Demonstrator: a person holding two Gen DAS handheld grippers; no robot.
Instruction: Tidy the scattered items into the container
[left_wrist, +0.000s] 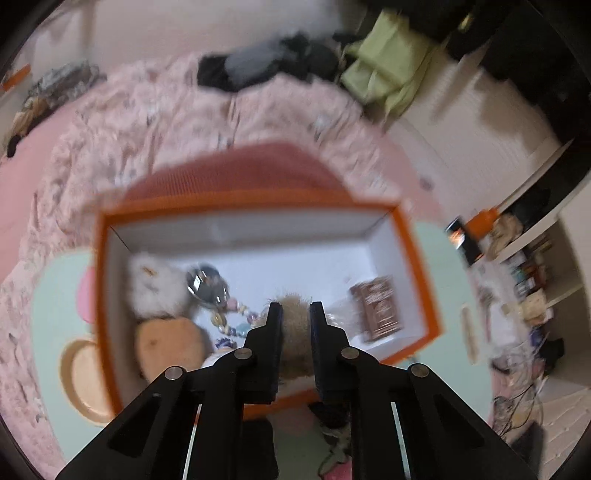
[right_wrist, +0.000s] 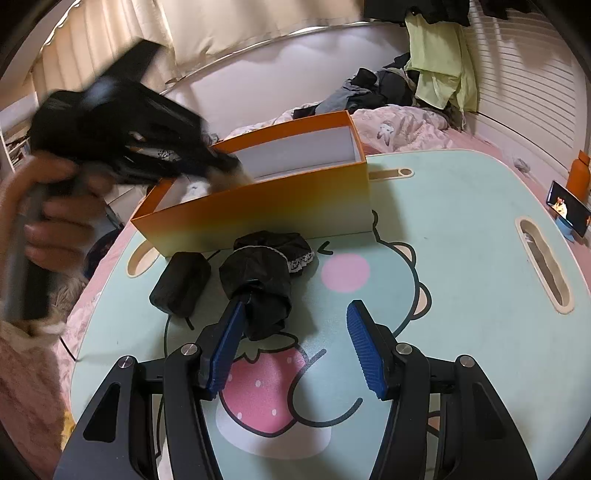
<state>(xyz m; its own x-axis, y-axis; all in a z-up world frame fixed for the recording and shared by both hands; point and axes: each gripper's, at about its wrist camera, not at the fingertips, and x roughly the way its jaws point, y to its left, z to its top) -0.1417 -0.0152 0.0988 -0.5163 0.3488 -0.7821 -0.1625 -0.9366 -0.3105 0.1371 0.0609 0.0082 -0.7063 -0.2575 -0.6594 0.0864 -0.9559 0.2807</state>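
Over the orange box (left_wrist: 417, 266) your left claw (left_wrist: 295, 314) is pinched nearly shut on a brown furry toy (left_wrist: 295, 332). Inside the box lie a white fluffy toy (left_wrist: 155, 291), a round mirror (left_wrist: 205, 286), a bead string (left_wrist: 232, 321) and a brown packet (left_wrist: 380, 306). Your right claw (right_wrist: 295, 314) stands about half open, holding nothing, its left finger beside a black hair bonnet (right_wrist: 258, 280). A black pouch (right_wrist: 181, 282) lies near it on the table (right_wrist: 443, 221).
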